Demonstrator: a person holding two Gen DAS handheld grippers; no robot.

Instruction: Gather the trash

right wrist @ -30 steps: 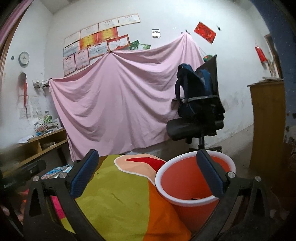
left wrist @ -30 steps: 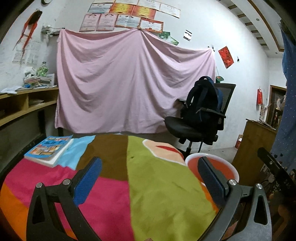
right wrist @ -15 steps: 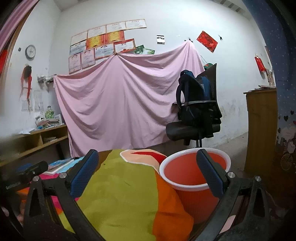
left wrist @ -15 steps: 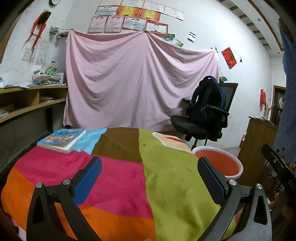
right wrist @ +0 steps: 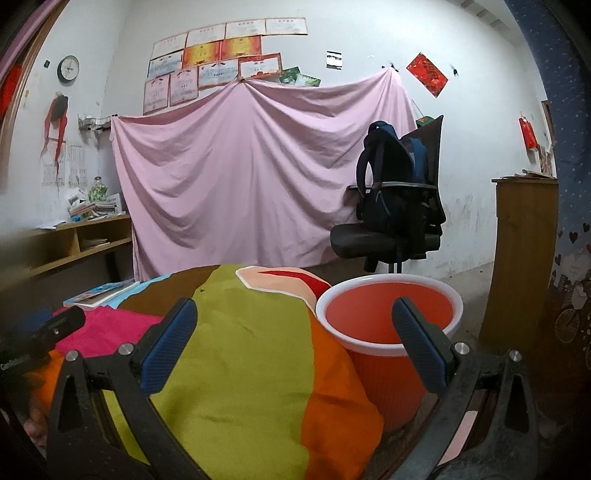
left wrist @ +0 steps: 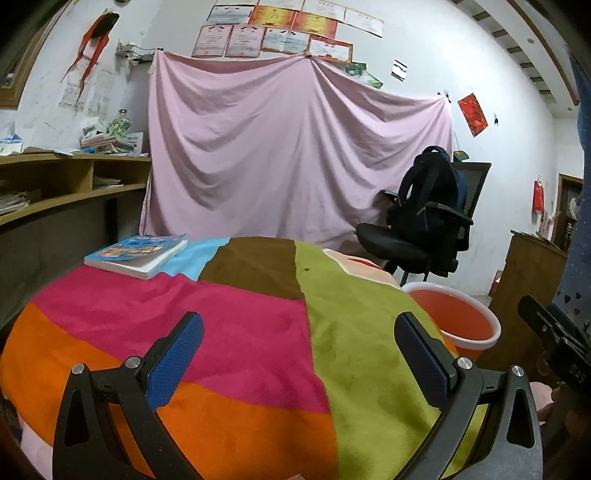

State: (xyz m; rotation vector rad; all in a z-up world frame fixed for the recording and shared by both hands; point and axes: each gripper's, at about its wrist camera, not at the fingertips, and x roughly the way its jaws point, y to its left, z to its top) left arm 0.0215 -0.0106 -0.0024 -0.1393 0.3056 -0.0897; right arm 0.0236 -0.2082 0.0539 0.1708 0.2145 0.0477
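Blue ribbed pads line both fingers of the left gripper (left wrist: 297, 341), whose jaws stand spread wide with nothing between them, above a table draped in a cloth (left wrist: 236, 332) of pink, orange, green and brown patches. The right gripper (right wrist: 293, 328) likewise has blue pads and jaws released and empty; its right finger (right wrist: 419, 345) overlaps the near rim of the bin in the right wrist view, though contact cannot be judged. The bin (right wrist: 388, 325), orange with a white rim, stands just beside the right edge of the table, its mouth upward; from the left wrist view it appears at the right, past the green patch (left wrist: 452, 319). Its contents are not visible, and no loose trash can be made out on the cloth. A book (left wrist: 136, 254) with a blue cover lies flat at the far left of the table. Beyond the table a black office chair (right wrist: 388, 236) carries a dark blue backpack (right wrist: 391, 177) on its seat. A pink sheet (left wrist: 295, 155) hangs across the back wall beneath a row of certificates (left wrist: 273, 35). Wooden shelves (left wrist: 70, 188) with stacked papers run along the left wall; a wooden cabinet (right wrist: 524, 251) stands at the right.
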